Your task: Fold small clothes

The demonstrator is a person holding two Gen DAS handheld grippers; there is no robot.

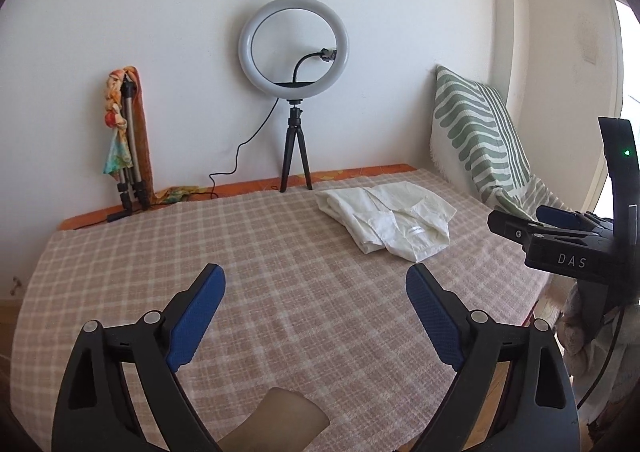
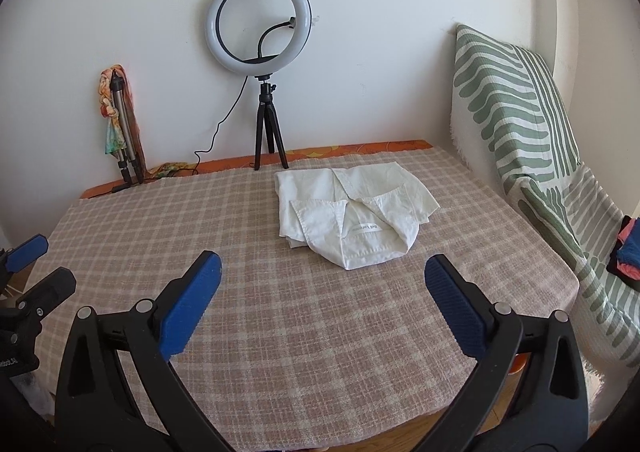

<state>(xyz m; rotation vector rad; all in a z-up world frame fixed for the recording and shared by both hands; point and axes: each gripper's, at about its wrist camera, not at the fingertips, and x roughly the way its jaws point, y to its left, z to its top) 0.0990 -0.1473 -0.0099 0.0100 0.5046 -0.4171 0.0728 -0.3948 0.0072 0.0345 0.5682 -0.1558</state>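
Observation:
A small white garment (image 2: pixel 352 216) lies folded into a rough bundle on the checked tablecloth (image 2: pixel 280 312), toward the far right of the table; it also shows in the left wrist view (image 1: pixel 388 218). My right gripper (image 2: pixel 322 276) is open and empty, held above the table just short of the garment. My left gripper (image 1: pixel 316 286) is open and empty over the table's middle, to the left of the garment. The right gripper (image 1: pixel 560 236) shows at the right edge of the left wrist view. The left gripper (image 2: pixel 28 264) shows at the left edge of the right wrist view.
A ring light on a black tripod (image 2: pixel 260 32) stands at the back against the wall. A folded tripod with a coloured scarf (image 2: pixel 120 124) leans at the back left. A green striped cloth (image 2: pixel 528 124) hangs at the right, with a pile of coloured clothes (image 2: pixel 628 248) beyond.

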